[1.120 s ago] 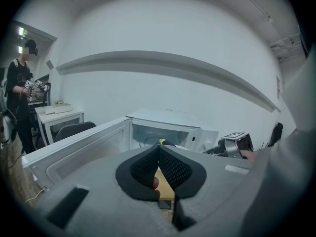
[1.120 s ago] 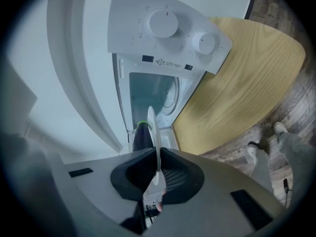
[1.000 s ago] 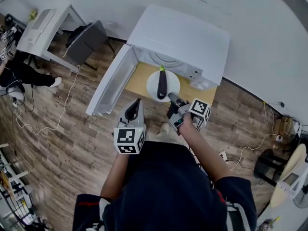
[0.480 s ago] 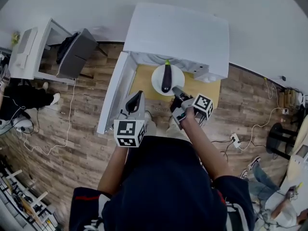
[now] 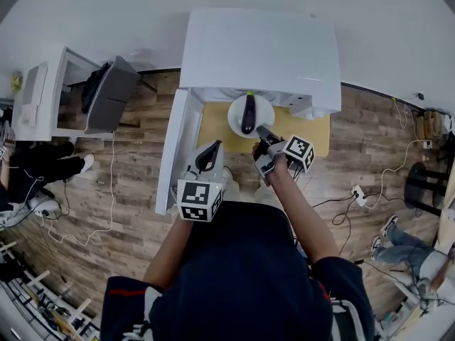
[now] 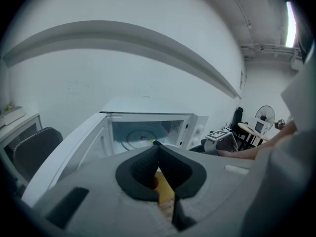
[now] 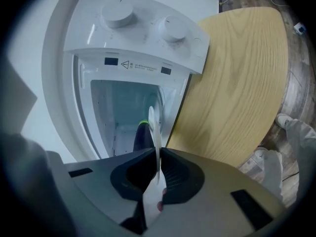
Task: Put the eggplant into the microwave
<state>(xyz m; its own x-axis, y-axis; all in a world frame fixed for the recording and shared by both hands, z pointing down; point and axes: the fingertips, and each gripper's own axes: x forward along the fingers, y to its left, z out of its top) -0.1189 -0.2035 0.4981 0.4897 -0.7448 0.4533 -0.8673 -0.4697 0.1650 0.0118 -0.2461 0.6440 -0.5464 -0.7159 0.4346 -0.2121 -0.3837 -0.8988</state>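
Clamping the near rim of the white plate (image 5: 234, 120), right gripper (image 5: 260, 131) jaws narrow on it, eggplant (image 5: 247, 114) lying on the plate at the open microwave (image 5: 259, 48) mouth, over the wooden table (image 5: 212, 125), left gripper (image 5: 207, 154) jaws together on nothing, beside the door (image 5: 173, 151).

The head view looks steeply down, the microwave (image 5: 259, 48) at 12 o'clock. Both gripper views face its open front: the left level and farther back, the right close and rolled sideways.
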